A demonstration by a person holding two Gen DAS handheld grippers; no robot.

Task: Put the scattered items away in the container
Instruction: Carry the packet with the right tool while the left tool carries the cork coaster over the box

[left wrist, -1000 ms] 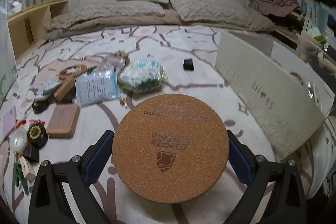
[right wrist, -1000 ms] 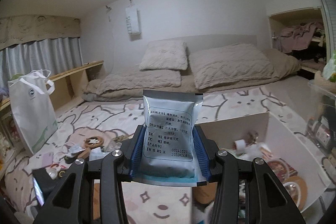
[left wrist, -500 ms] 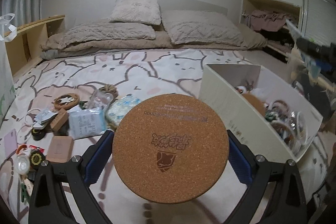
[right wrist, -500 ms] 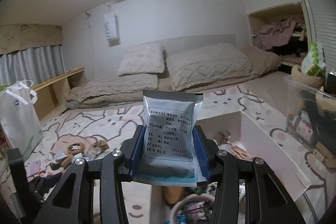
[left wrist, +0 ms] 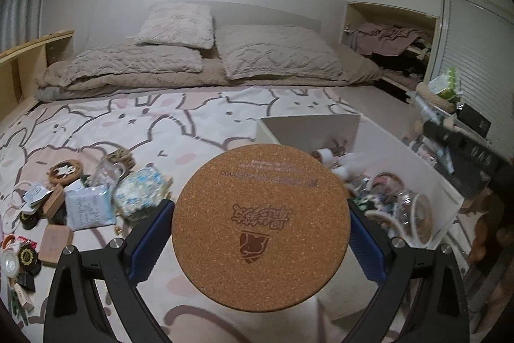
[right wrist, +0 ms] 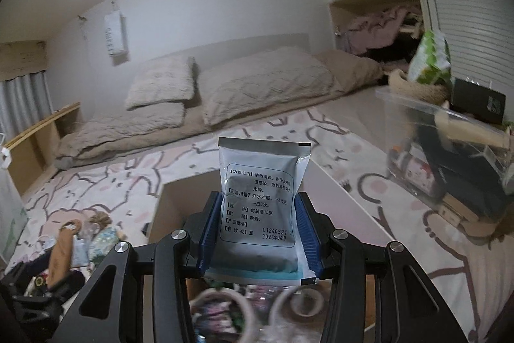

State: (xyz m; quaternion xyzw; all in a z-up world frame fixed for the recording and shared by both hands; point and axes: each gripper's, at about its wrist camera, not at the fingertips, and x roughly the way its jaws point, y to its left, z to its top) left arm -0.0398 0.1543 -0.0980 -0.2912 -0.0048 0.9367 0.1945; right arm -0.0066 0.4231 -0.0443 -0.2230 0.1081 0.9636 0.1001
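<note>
Left gripper (left wrist: 261, 233) clamps round cork coaster (left wrist: 261, 225) (printed) — right gripper (right wrist: 255, 229) pinches silver sachet (right wrist: 261, 198).

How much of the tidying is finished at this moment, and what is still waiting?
Partly done. The white box already holds many small things. In hand: the left gripper grips a round cork mat, and the right gripper grips a silver packet above the box. Left: a pile on the bed cover, including a white pouch and a cork block.
</note>
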